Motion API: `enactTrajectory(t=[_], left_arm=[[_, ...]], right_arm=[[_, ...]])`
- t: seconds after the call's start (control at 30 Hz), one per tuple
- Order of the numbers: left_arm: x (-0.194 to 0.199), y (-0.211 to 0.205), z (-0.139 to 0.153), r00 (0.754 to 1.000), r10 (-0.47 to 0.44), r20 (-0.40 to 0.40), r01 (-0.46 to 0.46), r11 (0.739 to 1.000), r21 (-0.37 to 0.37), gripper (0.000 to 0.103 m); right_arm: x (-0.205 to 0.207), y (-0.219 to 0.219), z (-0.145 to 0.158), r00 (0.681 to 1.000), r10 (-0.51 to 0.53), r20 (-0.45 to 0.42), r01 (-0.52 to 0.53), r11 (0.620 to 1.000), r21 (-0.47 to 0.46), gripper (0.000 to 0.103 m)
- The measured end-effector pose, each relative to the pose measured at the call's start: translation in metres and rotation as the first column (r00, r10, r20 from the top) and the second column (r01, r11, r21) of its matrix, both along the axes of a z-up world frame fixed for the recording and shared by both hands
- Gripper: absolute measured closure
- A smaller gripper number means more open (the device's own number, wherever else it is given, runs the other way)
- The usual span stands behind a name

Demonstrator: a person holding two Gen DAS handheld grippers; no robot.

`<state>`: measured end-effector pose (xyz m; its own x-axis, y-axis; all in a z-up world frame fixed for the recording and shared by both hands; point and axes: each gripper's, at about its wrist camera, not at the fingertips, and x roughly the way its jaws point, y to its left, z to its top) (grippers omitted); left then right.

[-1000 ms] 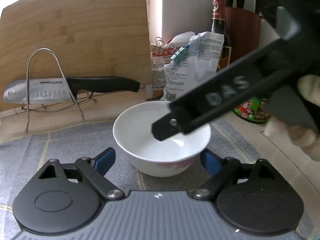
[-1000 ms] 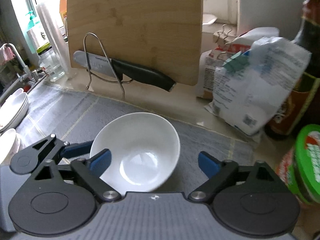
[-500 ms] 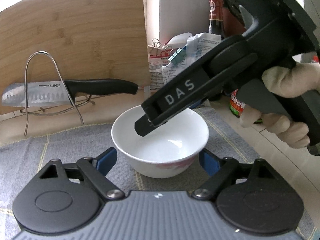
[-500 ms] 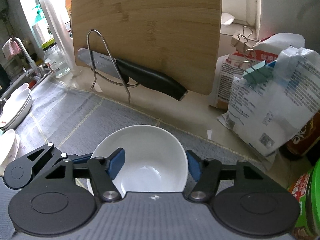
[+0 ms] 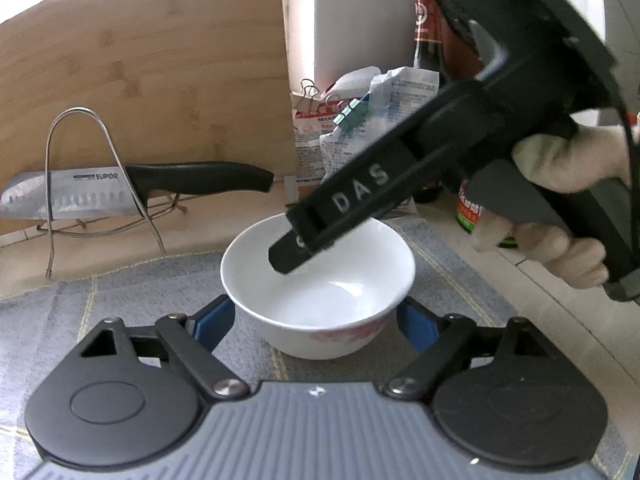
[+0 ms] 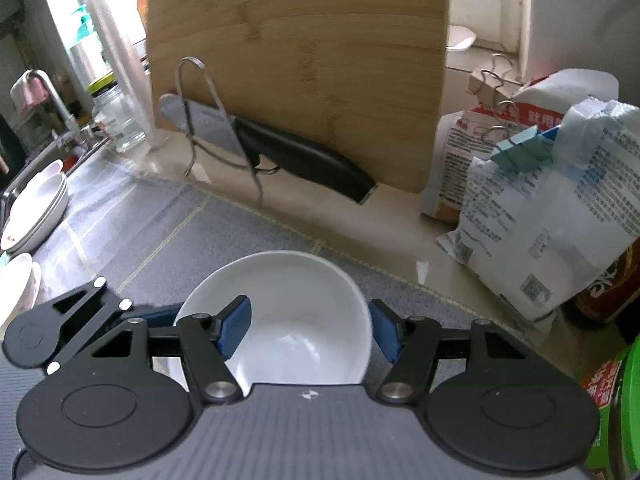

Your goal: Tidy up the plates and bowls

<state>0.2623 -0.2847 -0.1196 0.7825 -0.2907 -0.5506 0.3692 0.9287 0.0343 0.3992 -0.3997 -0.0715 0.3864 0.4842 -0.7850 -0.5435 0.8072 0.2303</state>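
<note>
Right hand-held gripper [image 6: 310,330] clamps the white bowl's [image 6: 280,320] wall on the grey mat [image 6: 152,232].
Left hand-held gripper [image 5: 316,320] straddles it, jaws open; a one-sided rim pinch risks the bowl tipping or slipping when lifted.

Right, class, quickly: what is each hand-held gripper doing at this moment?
Left hand-held gripper: open, pads either side of the white bowl, contact unclear.
Right hand-held gripper: shut on the white bowl's rim, one pad inside, one outside.
</note>
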Motion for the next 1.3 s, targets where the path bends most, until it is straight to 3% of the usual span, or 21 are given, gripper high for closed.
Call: enactTrajectory(t=[0.23, 0.57, 1.3], left_arm=[[0.000, 0.000, 0.000, 1.000, 0.001, 0.007, -0.001, 1.000, -0.003, 0.015], [-0.003, 0.001, 0.003, 1.000, -0.014, -0.007, 0.014, 1.000, -0.002, 0.015], [-0.067, 0.053, 0.056, 0.998, -0.046, -0.037, 0.046, 0.999, -0.014, 0.015]], right_arm=[[0.003, -0.003, -0.002, 0.999, 0.040, -0.024, -0.039, 0.998, 0.052, 0.034], [-0.006, 0.002, 0.008, 0.998, 0.056, -0.011, -0.055, 0.998, 0.039, 0.034], [-0.083, 0.044, 0.061, 0.998, 0.054, 0.032, -0.056, 0.996, 0.063, 0.034]])
